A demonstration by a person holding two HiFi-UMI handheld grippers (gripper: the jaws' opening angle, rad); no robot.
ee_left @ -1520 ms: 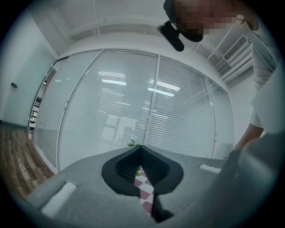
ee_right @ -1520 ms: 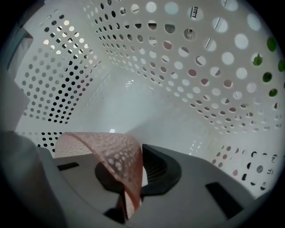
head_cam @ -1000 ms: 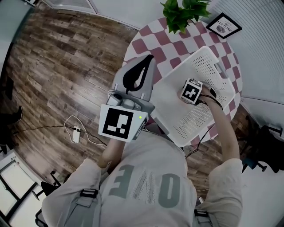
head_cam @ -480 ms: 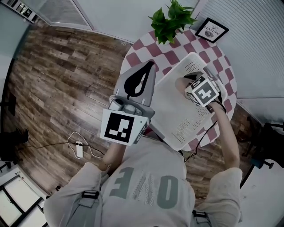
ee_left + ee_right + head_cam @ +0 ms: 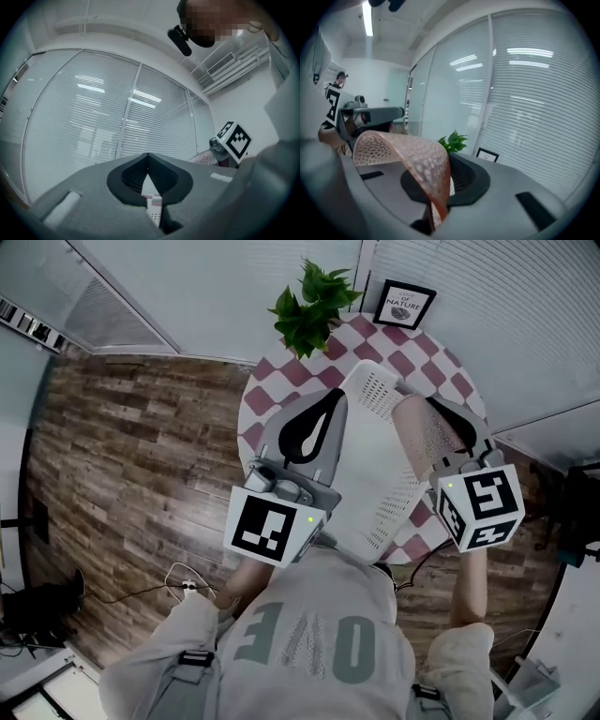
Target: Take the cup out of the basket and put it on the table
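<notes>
The wooden floor [image 5: 141, 446] shows only in the head view, spreading away to the left of the left gripper [image 5: 335, 397]. The slatted blinds [image 5: 93, 126] fill the space ahead of the jaws in both gripper views.

In the head view the round table [image 5: 267, 390], under a pink and white checked cloth, lies below both pairs of jaws. The left gripper view catches only a sliver of that cloth, through the slit low between its jaws. The white perforated basket [image 5: 380, 395] stands on the table, between and beneath the two grippers.

The left gripper's own view shows its jaws closed together at the tips with nothing in them. The head view shows only their backs.

The right gripper [image 5: 433, 411] is clamped on the wall of the cup [image 5: 408, 154], which is pink with pale spots. In its own view the wall runs down into the gap and the rest of the cup arches off to the left of the jaws. The head view places the cup in the air over the basket's right side.

The left gripper view shows the right gripper's marker cube [image 5: 234, 140] off to the right of its jaws.

In the right gripper view the plant [image 5: 451, 140] stands just beyond the jaw tips. The framed picture [image 5: 486, 153] is beside it on the right.
</notes>
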